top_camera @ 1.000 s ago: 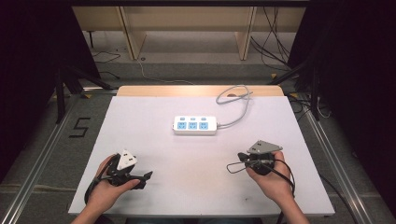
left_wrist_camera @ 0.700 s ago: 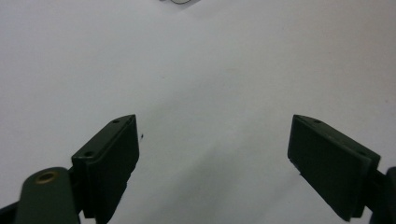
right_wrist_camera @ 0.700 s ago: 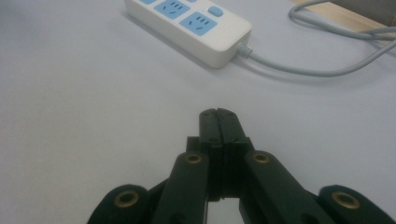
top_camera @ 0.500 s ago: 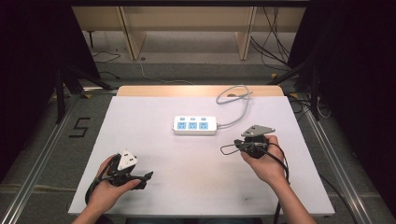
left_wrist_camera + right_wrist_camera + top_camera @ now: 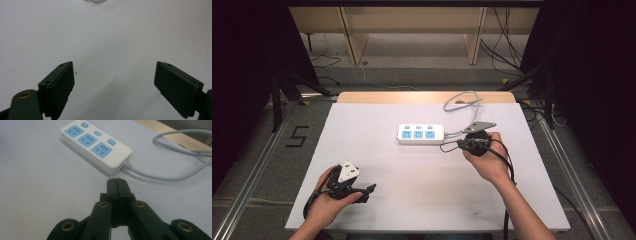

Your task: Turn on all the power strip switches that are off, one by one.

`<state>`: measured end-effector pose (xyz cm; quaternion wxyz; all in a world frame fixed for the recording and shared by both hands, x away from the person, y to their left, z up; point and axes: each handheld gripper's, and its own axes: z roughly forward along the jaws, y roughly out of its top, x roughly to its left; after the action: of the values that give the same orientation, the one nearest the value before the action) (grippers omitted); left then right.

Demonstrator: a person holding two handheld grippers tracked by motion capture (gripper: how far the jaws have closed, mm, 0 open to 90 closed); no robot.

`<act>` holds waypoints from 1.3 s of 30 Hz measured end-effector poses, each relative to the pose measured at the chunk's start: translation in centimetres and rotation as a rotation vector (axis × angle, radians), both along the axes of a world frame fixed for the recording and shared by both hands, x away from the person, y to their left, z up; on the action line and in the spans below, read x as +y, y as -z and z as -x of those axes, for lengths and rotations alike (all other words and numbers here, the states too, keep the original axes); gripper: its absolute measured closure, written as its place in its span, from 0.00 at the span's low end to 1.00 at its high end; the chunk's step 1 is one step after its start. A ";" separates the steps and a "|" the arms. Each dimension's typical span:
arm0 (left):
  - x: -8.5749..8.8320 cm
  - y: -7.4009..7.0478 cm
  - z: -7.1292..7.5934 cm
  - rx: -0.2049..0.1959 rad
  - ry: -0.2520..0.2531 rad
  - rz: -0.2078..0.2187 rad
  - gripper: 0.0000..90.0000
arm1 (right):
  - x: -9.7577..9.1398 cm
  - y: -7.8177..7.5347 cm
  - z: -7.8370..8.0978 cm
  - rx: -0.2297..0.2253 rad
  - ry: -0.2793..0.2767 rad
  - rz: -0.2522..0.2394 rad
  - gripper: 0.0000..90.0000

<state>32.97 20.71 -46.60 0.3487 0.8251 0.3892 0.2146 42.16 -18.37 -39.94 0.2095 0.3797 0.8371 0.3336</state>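
Note:
A white power strip (image 5: 420,133) with three blue sockets and small blue switches lies near the table's middle; the right gripper view shows it close ahead (image 5: 96,145). Its grey cable (image 5: 463,103) runs off to the back right and loops there (image 5: 175,147). My right gripper (image 5: 451,146) is shut with nothing between its jaws, held just right of the strip's cable end and pointing toward it (image 5: 117,182). My left gripper (image 5: 368,191) rests at the table's front left, jaws wide open over bare white table (image 5: 113,82).
The white table top (image 5: 422,185) ends in a wooden strip (image 5: 427,97) at the back. Metal rails (image 5: 259,165) run along both sides on the floor, with a "5" marked at the left (image 5: 297,136). Loose cables (image 5: 507,55) lie behind the table.
My right hand and its shut gripper have moved away from the front right of the table, up toward the power strip's cable end. The left hand has stayed put.

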 end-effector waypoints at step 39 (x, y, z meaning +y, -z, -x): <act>-0.1 0.0 0.0 0.002 0.008 -0.006 0.18 | 3.2 -1.1 -3.8 0.046 -0.015 0.044 1.00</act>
<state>32.98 20.63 -46.64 0.3467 0.8281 0.3855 0.2133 45.99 -15.13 -38.87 0.1960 0.3764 0.8515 0.3078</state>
